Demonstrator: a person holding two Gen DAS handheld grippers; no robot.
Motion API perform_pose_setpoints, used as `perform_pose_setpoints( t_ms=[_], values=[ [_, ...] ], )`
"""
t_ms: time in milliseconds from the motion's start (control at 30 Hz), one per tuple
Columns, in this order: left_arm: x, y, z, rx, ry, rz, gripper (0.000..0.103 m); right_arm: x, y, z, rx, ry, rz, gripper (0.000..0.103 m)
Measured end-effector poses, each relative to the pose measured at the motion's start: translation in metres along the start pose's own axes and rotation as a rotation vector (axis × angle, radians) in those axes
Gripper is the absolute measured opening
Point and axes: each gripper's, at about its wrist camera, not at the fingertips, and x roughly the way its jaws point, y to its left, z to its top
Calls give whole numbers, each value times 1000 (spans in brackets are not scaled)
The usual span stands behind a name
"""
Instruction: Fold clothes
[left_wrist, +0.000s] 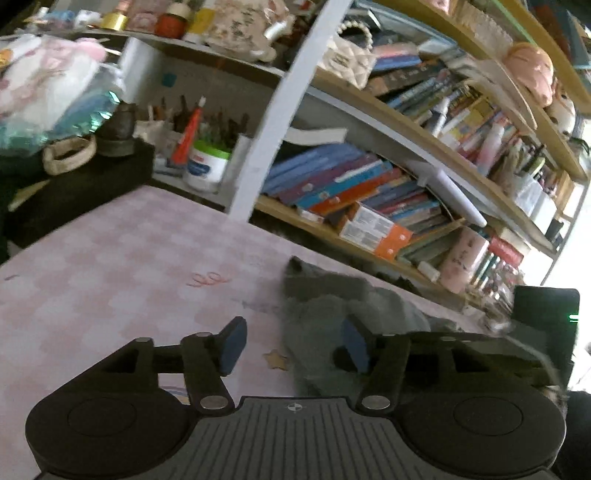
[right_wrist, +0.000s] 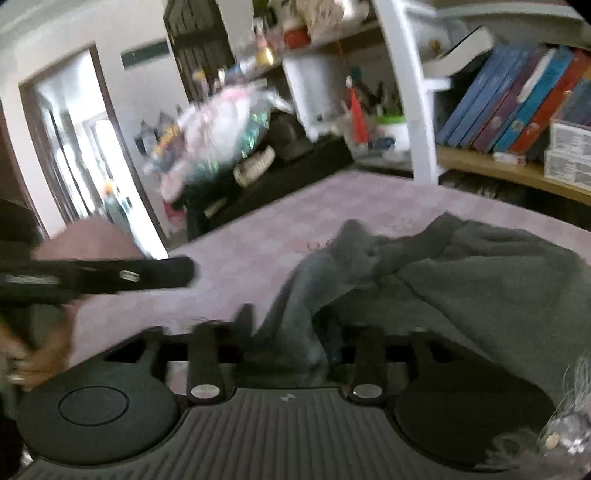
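Both grippers (left_wrist: 293, 345) (right_wrist: 290, 332) open over grey garment (right_wrist: 480, 280) on pink sheet (left_wrist: 110, 266)

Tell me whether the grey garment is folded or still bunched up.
Bunched up. The grey garment lies crumpled on the pink checked table, with loose ridges and one end trailing, no flat, squared edges.
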Motion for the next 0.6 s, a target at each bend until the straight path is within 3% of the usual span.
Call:
perform_pose_setpoints(
  t_ms=[100,233,367,467,567,600],
  values=[
    [11,-13,-5,29,17,6,63,-44,-6,-8,33,-61,-47,58],
    [20,-22,-9,41,8,12,63,-77,-29,-27,46,-59,-206,57],
    [29,-31,-13,52,4,53,63,-87,-49,-49,45,-28,-320,55],
    [34,-39,-14,83,-8,114,61,-89,-54,-58,28,-28,-351,52],
    [34,-44,-13,105,-23,158,43,-87,-54,-63,5,-1,-384,49],
    [33,-44,-12,101,-27,166,41,-87,-54,-65,-1,7,-390,49]
  ],
)
